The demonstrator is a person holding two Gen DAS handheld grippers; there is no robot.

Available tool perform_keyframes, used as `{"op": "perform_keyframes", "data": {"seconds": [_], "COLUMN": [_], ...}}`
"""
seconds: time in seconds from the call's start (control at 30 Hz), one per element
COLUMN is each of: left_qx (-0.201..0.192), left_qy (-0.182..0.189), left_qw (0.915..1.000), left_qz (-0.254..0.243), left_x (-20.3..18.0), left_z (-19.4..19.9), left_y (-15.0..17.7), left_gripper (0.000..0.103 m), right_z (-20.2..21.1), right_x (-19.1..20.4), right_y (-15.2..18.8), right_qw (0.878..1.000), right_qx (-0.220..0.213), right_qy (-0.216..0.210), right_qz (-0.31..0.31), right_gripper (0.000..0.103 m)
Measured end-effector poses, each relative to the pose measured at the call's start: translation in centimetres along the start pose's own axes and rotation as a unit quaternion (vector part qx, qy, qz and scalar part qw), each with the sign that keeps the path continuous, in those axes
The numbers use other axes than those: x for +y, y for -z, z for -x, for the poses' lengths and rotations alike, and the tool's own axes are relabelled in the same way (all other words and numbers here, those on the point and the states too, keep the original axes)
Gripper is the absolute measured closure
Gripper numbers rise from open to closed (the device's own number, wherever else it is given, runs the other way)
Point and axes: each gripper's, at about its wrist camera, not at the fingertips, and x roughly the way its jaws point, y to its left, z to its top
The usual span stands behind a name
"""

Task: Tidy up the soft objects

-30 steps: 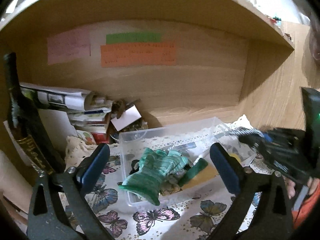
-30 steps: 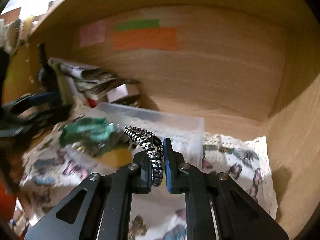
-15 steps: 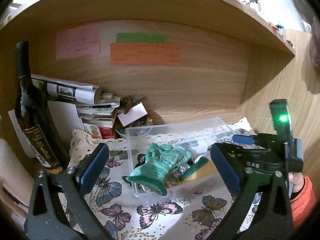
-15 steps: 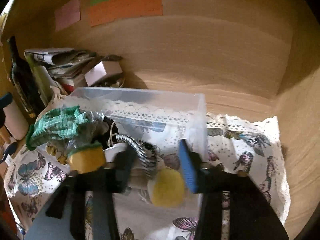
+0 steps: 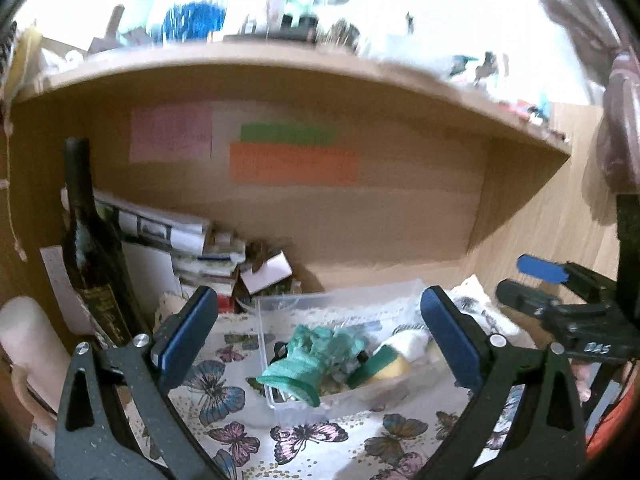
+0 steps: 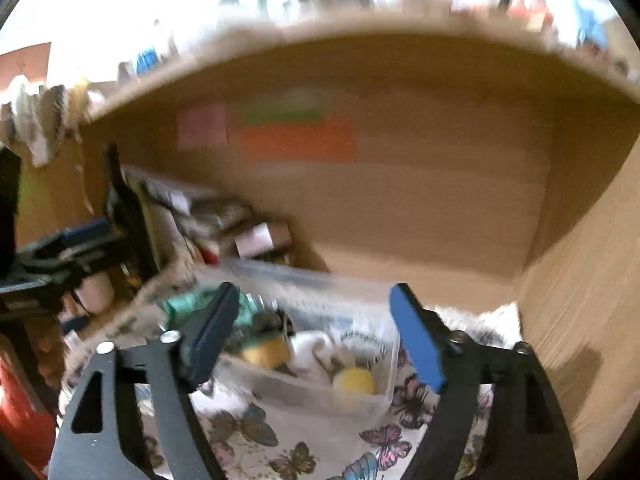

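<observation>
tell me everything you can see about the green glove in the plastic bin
The green glove is a knitted fabric glove in mottled teal and lighter green, with a darker rolled cuff. It lies crumpled at the left end of the clear plastic bin, its cuff draped over the bin's near wall and hanging outside, its fingers bunched up inside. It rests on small dark clutter, and a yellow sponge with a green scouring layer lies right beside it. Neither gripper touches it; in the right wrist view it is mostly hidden behind a finger.
</observation>
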Motion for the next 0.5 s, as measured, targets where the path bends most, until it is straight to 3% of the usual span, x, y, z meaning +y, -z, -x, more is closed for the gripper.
{"op": "perform_keyframes", "data": {"seconds": [0.17,0.3,0.5], "left_qx": [-0.035,-0.052,-0.067], "left_qy": [0.0,0.006,0.002], "left_qw": [0.9993,0.9985,0.9972], "left_qz": [-0.012,-0.018,-0.033], "left_x": [-1.0,-1.8,-2.9], "left_z": [2.7,4.6,6.2], "left_y": [-0.6,-0.8,-0.6], "left_gripper": [0.0,0.0,0.0], "right_z": [3.0,4.3,6.2], "right_x": [0.7,1.1,1.7], "right_y": [-0.9,-0.9,-0.7], "right_qw": [0.999,0.998,0.996], "right_qx": [-0.047,-0.069,-0.09], "right_qy": [0.002,-0.002,0.001], "right_qz": [0.003,-0.005,-0.003], "right_gripper": [0.015,0.0,0.0]}}
